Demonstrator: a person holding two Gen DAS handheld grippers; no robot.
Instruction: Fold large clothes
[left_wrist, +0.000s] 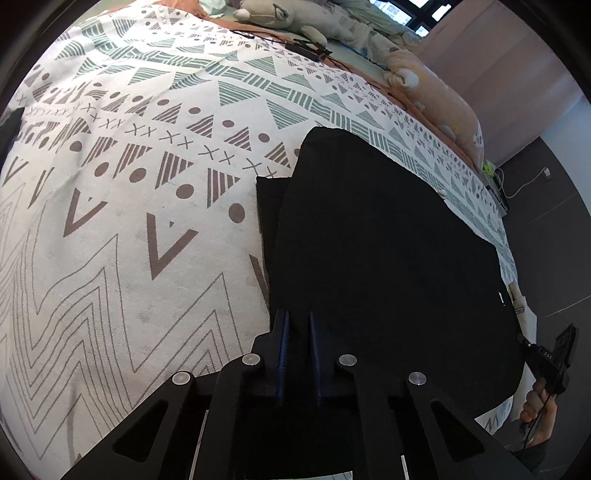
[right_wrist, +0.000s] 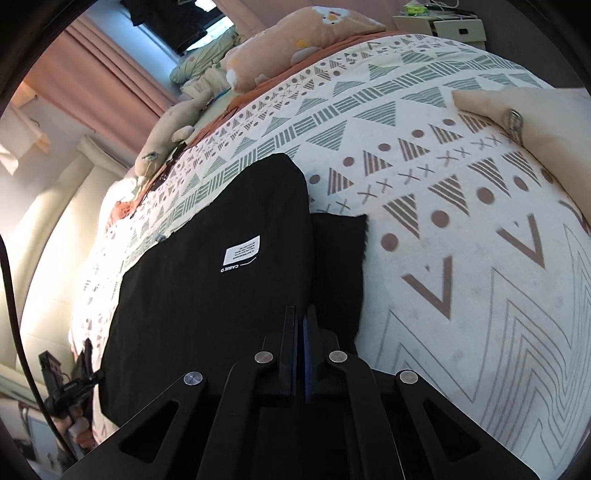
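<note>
Both claws (left_wrist: 298, 325) pinching black garment (left_wrist: 388, 240)

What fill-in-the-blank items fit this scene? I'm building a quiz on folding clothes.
1. The garment on the patterned bedspread is ____ in colour.
2. The white label shows only in the ____ wrist view.
3. The right gripper has its jaws ____.
4. The stuffed toy lies near the ____ edge of the left wrist view.

Missing words: black; right; shut; top

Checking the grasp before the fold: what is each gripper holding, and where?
Both grip the black garment at its near edge: left gripper, right gripper.
</note>
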